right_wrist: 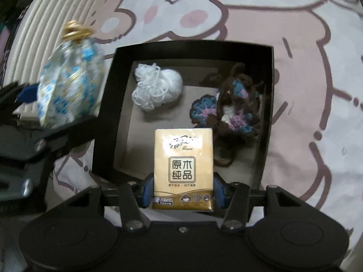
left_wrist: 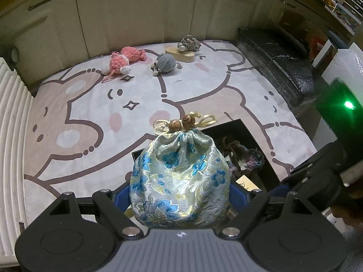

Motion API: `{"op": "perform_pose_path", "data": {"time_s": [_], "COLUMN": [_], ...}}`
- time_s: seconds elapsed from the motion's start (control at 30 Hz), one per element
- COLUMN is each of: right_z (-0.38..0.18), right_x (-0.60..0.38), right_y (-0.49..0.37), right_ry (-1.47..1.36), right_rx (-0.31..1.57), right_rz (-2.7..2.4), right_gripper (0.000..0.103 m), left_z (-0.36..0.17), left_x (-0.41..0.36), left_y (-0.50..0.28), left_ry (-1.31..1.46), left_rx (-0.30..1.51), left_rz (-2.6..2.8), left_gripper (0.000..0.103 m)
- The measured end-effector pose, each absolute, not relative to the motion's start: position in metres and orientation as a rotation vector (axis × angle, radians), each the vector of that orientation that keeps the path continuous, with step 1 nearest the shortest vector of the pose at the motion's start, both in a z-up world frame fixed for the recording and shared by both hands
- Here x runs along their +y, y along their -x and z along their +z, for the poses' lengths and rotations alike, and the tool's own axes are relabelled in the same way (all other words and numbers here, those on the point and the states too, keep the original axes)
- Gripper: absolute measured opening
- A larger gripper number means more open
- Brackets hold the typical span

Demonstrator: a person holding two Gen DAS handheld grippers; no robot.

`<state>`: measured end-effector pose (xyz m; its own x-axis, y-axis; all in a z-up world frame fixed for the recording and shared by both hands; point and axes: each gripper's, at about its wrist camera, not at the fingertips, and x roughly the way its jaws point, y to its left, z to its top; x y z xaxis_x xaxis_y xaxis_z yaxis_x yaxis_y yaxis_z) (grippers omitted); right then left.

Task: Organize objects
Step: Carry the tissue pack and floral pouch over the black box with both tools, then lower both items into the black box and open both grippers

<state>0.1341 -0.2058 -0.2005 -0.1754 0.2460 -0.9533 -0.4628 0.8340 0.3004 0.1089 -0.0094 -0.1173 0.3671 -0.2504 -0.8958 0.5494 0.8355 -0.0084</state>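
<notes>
While left view hides it, white yarn (right_wrist: 156,88) (boxed), far pink toy (left_wrist: 126,60)

Left hand-held gripper (left_wrist: 180,195) clamped, right (right_wrist: 183,192) (clamped too)

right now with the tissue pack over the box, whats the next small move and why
Probably lower the right gripper a little further and let go of the tissue pack. It hangs over the near side of the black box, where the floor is bare; the white yarn and crochet piece lie farther back. The left gripper holds the brocade pouch beside the box.
</notes>
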Motion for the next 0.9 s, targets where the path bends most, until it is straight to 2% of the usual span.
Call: {"op": "perform_pose_path", "data": {"time_s": [0.1, 0.47, 0.57, 0.6, 0.67, 0.9], "right_z": [-0.209, -0.209, -0.206, -0.203, -0.195, -0.175], "right_x": [-0.205, -0.191, -0.191, -0.193, -0.195, -0.206], "right_y": [-0.138, -0.132, -0.129, -0.129, -0.130, -0.134], "right_ry": [0.196, 0.384, 0.427, 0.430, 0.419, 0.354], "right_rx": [1.644, 1.515, 1.500, 1.491, 1.467, 1.425], "right_rz": [0.572, 0.477, 0.489, 0.489, 0.507, 0.518], "right_gripper": [0.053, 0.053, 0.057, 0.064, 0.065, 0.057], "left_z": [-0.119, -0.135, -0.140, -0.140, -0.142, -0.146], "left_x": [-0.009, -0.016, -0.017, -0.017, -0.018, -0.023], "left_y": [-0.109, -0.108, -0.108, -0.109, -0.109, -0.108], "left_ry": [-0.318, -0.366, -0.374, -0.370, -0.370, -0.364], "left_rx": [1.087, 1.140, 1.159, 1.165, 1.171, 1.194], "left_rz": [-0.529, -0.572, -0.582, -0.584, -0.592, -0.618], "left_gripper": [0.085, 0.085, 0.085, 0.085, 0.085, 0.085]}}
